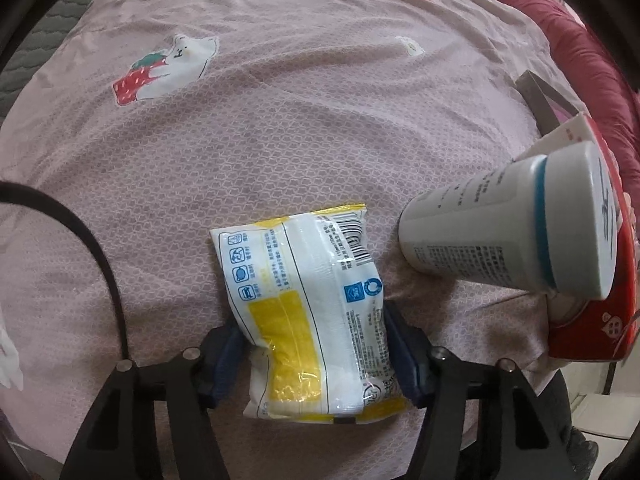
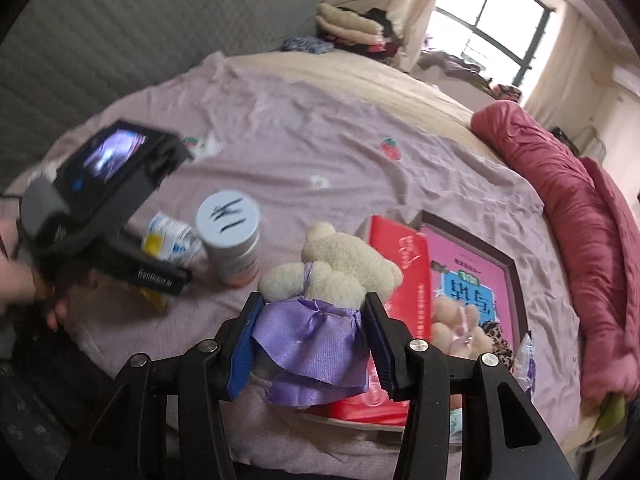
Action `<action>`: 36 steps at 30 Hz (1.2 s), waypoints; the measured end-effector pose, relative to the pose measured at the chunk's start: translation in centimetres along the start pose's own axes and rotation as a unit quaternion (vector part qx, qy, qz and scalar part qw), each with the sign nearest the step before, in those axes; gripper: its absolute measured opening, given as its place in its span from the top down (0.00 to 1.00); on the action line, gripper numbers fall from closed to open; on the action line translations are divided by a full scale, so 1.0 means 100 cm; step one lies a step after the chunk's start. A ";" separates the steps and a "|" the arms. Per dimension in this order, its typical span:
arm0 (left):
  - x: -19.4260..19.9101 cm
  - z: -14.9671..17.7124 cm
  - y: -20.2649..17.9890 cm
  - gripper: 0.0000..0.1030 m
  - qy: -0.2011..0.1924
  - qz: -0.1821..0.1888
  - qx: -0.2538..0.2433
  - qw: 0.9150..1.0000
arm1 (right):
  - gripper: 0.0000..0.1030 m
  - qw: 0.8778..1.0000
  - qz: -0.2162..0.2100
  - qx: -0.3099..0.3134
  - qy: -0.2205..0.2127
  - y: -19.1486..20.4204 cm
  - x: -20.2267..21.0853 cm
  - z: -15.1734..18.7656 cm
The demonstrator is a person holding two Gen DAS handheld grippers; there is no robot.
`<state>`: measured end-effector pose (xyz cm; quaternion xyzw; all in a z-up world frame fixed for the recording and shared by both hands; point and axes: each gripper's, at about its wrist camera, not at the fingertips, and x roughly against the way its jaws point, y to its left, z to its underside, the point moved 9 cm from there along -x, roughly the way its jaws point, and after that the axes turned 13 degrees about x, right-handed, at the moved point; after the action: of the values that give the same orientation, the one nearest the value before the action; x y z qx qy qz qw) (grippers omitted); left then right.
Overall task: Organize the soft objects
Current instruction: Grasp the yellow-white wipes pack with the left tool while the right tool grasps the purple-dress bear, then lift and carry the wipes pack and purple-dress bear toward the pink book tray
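Right wrist view: pink printed bedsheet (image 2: 304, 136), crimson quilt (image 2: 568, 184), bright window (image 2: 496, 20).

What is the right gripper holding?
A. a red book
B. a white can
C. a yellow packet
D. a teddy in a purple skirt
D: the right gripper has its pads pressed on the teddy at its purple skirt, lifted off the bed.

Daylight enters through the window (image 2: 492, 24), which is overexposed and almost white. The right wrist view is softly blurred — the left gripper (image 2: 120, 256) most of all. The left wrist view is sharper but dimmer, with small glare on the plastic packet (image 1: 308, 304). Both views bend strongly at the edges — dark corners surround them.
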<state>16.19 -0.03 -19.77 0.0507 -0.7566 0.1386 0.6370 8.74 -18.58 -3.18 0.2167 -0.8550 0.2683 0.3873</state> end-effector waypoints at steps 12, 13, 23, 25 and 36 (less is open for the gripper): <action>0.064 0.011 -0.001 0.42 -0.059 0.026 0.003 0.998 | 0.50 0.999 0.003 -0.038 -0.032 -0.011 0.028 0.002; 0.071 0.011 -0.003 0.42 -0.066 0.028 -0.001 0.997 | 0.50 0.998 0.005 -0.043 -0.035 -0.013 0.031 0.002; 0.157 0.008 -0.022 0.42 -0.153 0.024 -0.039 0.987 | 0.50 0.995 0.021 -0.080 -0.061 -0.042 0.062 0.003; 0.169 0.007 -0.029 0.42 -0.163 0.029 -0.044 0.985 | 0.50 0.994 0.027 -0.085 -0.064 -0.049 0.067 0.005; 0.213 0.013 -0.069 0.42 -0.203 0.046 -0.072 0.975 | 0.50 0.986 0.055 -0.134 -0.077 -0.090 0.094 0.026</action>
<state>12.80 -4.85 1.83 -0.0032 -0.8798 0.0992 0.4650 6.77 -28.62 5.33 0.1352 -0.9213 0.1545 0.3304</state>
